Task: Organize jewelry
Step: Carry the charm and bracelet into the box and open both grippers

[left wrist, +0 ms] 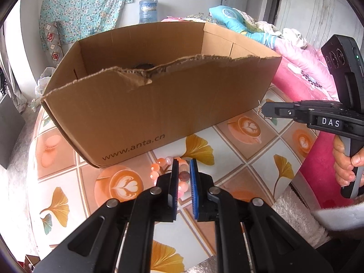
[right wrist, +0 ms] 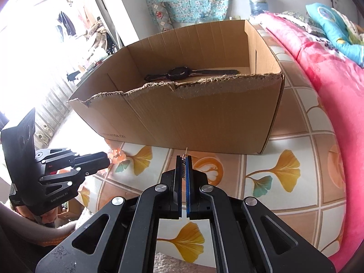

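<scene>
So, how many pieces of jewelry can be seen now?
3: a black watch inside the cardboard box; a pink bead bracelet between the left gripper fingers; a small chain pinched in the right gripper. The box may hide more.

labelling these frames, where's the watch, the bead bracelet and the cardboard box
watch (right wrist: 178, 73): right wrist view, on its dark face, inside the box.
bead bracelet (left wrist: 157, 167): left wrist view, on an orange bead left of the fingers.
cardboard box (left wrist: 159, 111): left wrist view, on its near outer wall.

Cardboard box (right wrist: 182, 113) blocked frame centre, top open above torn front rim | watch (right wrist: 182, 74) lay inside | patterned tabletop (right wrist: 284, 195) open lower right | pink quilt (right wrist: 336, 91) walled right edge
</scene>
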